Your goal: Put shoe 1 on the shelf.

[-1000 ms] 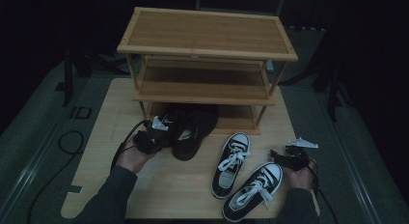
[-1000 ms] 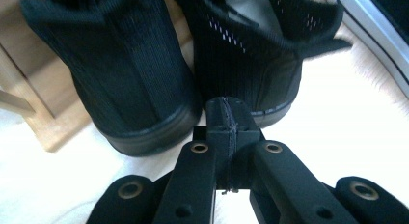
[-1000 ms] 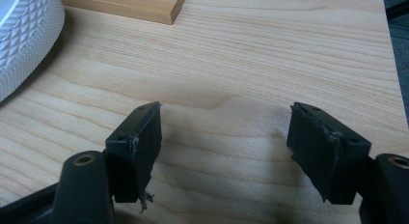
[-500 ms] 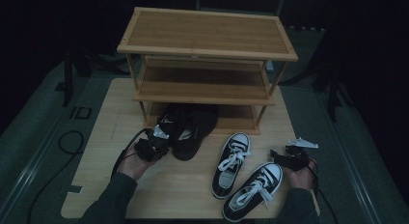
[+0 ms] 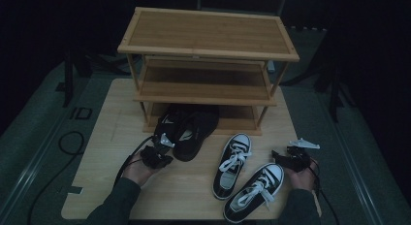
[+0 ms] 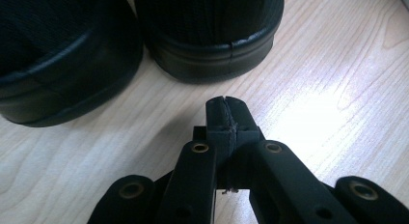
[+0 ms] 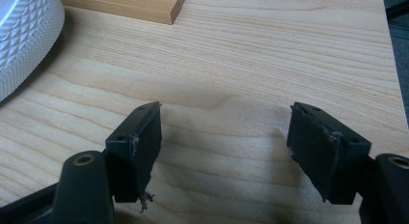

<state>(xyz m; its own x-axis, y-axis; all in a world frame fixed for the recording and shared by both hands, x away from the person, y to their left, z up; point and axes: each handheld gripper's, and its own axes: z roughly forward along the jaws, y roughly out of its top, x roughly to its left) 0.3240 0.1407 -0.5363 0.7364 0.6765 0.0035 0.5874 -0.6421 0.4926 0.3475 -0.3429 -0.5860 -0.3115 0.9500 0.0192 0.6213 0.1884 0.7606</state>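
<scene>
A pair of black low slip-on shoes with pale insoles (image 5: pixel 186 130) lies side by side on the light wooden worktop (image 5: pixel 116 118), left of centre, toes partly under the bottom shelf of the wooden three-tier rack (image 5: pixel 208 50), rounded dark rubber heels (image 6: pixel 212 50) facing the near edge, soles flat down

"ID" in dark letters on the grey floor mat (image 5: pixel 80 113), left of table

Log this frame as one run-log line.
left claw: shut, empty, behind pair of black slip-on shoes | right claw: open, empty, beside black-and-white lace-up sneakers | three-tier bamboo shoe rack: top shelves bare
</scene>
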